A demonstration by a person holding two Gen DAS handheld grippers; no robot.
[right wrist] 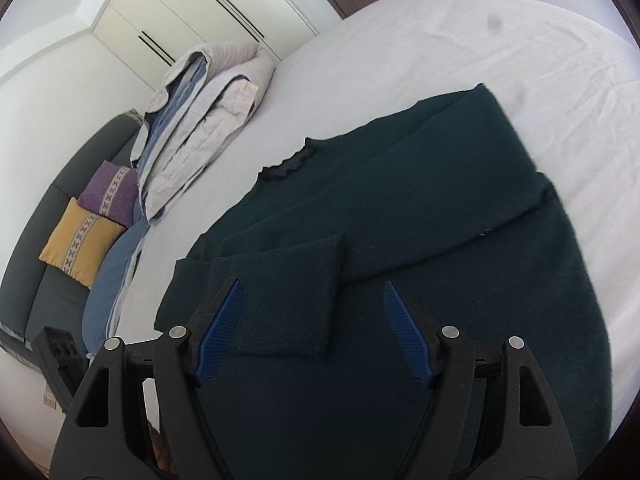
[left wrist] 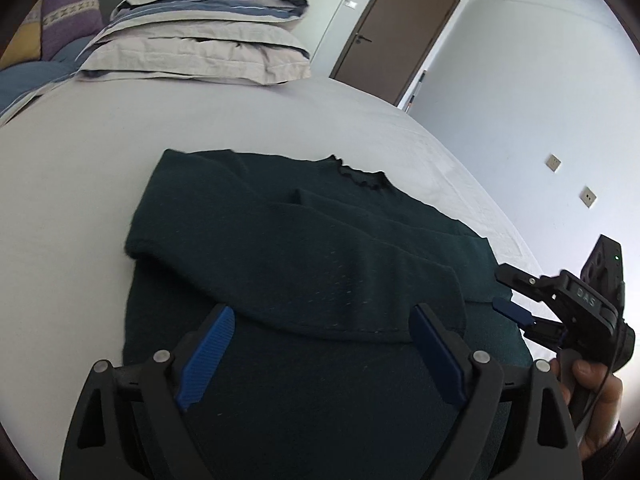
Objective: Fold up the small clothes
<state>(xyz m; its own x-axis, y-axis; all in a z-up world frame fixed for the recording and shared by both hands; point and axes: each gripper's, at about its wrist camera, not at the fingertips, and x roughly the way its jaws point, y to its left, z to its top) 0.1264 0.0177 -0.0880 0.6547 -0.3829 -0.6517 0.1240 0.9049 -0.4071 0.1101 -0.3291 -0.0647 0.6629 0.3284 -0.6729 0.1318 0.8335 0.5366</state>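
One dark green sweater [left wrist: 304, 240] lies on one bed [left wrist: 72, 184]. Two grippers, left gripper [left wrist: 320, 352] and right gripper [right wrist: 312, 332]. One folded quilt [left wrist: 200, 36]. Two cushions: purple cushion [right wrist: 110, 192], yellow cushion [right wrist: 80, 240]. One door [left wrist: 396, 28]. Two wall sockets [left wrist: 553, 163].

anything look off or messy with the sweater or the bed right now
Nothing stands out. The dark green sweater lies flat on the white bed sheet, both sleeves folded across its front, no tears or spills visible. The folded duvet sits stacked neatly beyond it.
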